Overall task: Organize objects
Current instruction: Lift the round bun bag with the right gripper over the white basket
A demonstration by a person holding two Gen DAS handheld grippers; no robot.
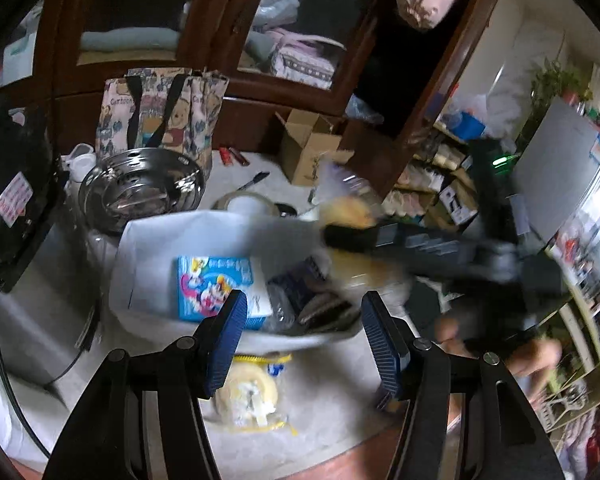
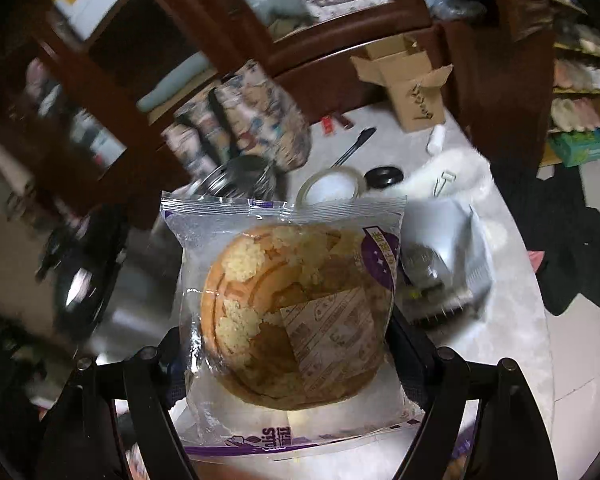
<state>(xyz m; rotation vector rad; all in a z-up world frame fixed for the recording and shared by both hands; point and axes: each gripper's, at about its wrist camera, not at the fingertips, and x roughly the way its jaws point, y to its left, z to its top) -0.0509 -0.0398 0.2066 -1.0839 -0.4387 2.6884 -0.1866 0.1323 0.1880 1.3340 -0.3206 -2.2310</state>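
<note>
My right gripper is shut on a packaged bread bun in a clear and purple wrapper, held above the table. In the left wrist view the right gripper shows blurred over a white bin, with the bun at its tip. The bin holds a blue cartoon box and dark packets. My left gripper is open and empty, just in front of the bin. A yellow wrapped pastry lies on the table below it.
A steel bowl, a cartoon tote bag, a tape roll, a pen and an open cardboard box stand on the white table. A dark cooker is at the left. A wooden cabinet stands behind.
</note>
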